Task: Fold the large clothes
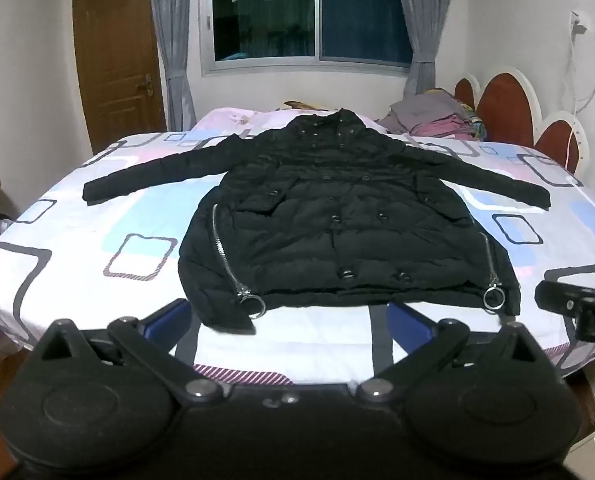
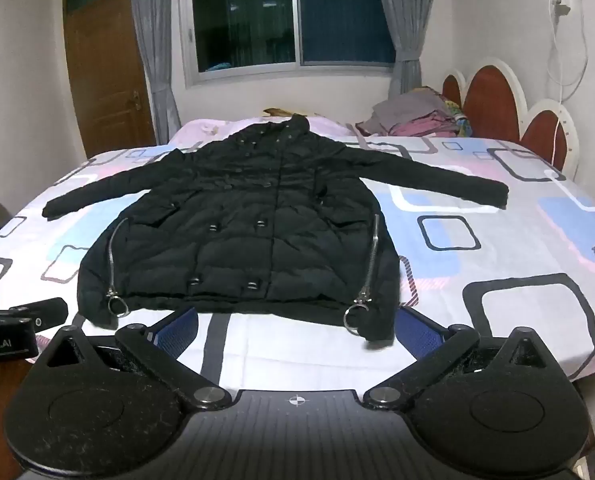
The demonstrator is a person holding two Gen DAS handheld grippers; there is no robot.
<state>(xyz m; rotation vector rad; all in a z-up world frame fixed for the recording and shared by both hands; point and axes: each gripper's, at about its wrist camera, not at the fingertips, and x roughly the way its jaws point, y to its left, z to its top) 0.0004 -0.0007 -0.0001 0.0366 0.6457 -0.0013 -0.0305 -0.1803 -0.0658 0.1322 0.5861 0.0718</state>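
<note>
A black quilted coat [image 1: 337,216] lies flat and face up on the bed [image 1: 97,248], sleeves spread to both sides, hem toward me; it also shows in the right wrist view [image 2: 241,232]. Silver side zips with ring pulls [image 1: 253,304] sit at both hem corners. My left gripper [image 1: 289,316] is open and empty just short of the hem, nearer its left corner. My right gripper [image 2: 297,328] is open and empty just short of the hem, nearer its right corner; its body shows at the right edge of the left wrist view [image 1: 577,300].
A pile of folded clothes [image 1: 437,118] lies at the back right by the red and white headboard [image 1: 509,108]. A wooden door [image 1: 117,60] is at the back left. A window with grey curtains [image 1: 309,16] is behind the bed.
</note>
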